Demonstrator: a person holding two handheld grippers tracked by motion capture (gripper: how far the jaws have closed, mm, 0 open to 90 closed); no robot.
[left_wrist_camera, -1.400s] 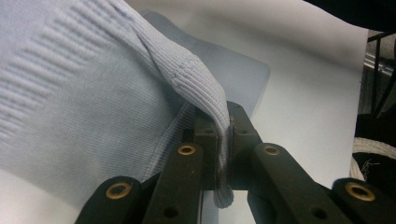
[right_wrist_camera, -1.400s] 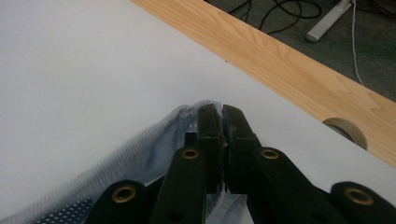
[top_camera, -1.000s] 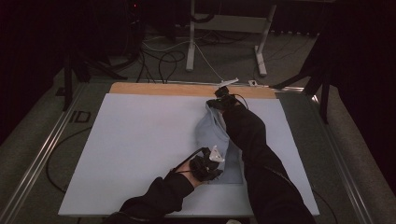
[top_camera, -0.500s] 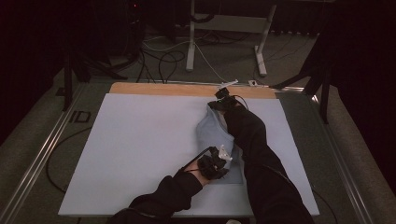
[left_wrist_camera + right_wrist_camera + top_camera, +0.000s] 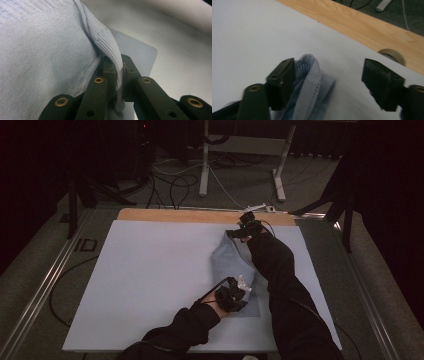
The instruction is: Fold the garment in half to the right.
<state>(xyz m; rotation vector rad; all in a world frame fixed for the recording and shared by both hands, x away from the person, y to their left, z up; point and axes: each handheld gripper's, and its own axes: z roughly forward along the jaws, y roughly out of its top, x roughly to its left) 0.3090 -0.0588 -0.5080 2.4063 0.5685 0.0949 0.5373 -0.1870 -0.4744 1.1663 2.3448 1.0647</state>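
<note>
A folded pale blue garment (image 5: 231,265) lies on the right half of the white table cover (image 5: 150,275). My left gripper (image 5: 239,287) is at the garment's near end, shut on its ribbed hem (image 5: 107,47), which runs up between the jaws. My right gripper (image 5: 240,231) is at the garment's far end, near the wooden strip (image 5: 175,215). In the right gripper view its jaws stand wide apart, and a bunched fold of mesh-lined fabric (image 5: 309,85) rests against the left jaw, not pinched.
A round cable hole (image 5: 392,56) sits in the wooden strip (image 5: 367,27) just beyond the right gripper. Beyond the table are desk legs (image 5: 204,165) and cables (image 5: 170,185) on the floor. Metal rails (image 5: 45,285) run along the table's sides.
The left gripper has carried the garment's near hem slightly farther up the table and to the right. The right arm has stayed at the far end.
</note>
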